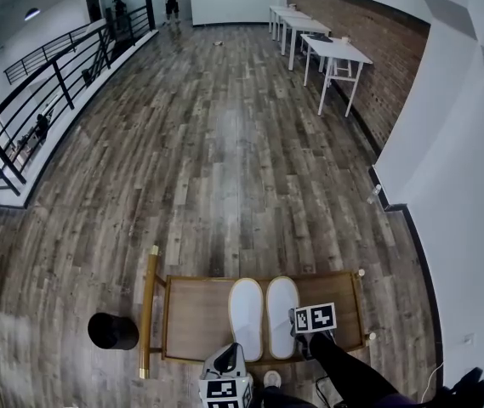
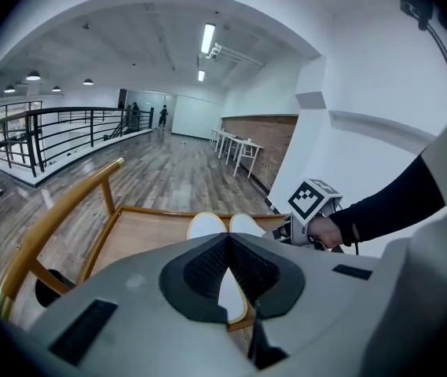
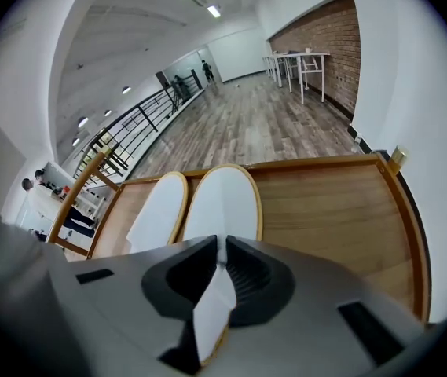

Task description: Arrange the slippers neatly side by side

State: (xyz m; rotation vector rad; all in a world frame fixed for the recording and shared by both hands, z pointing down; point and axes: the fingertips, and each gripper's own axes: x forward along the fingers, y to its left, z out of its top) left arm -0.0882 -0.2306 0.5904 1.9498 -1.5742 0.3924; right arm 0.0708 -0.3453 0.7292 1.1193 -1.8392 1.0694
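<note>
- We count one wooden tray (image 1: 197,317), and everything else sits on it or at its edge.
- We count two white slippers on the tray's right half, just beside each other: the left slipper (image 1: 246,317) and the right slipper (image 1: 281,311). Their long axes run parallel from the tray's near edge to its far edge.
- We count two grippers at the tray's near edge. The right gripper (image 3: 221,264) is clamped on the right slipper's near end, and the left gripper (image 2: 227,259) has its jaws pressed together, empty.

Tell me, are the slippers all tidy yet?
Nearly. The left slipper and right slipper already lie side by side on the wooden tray. The right gripper pinches the right slipper's heel; the left gripper is shut and empty. Left: letting go.
</note>
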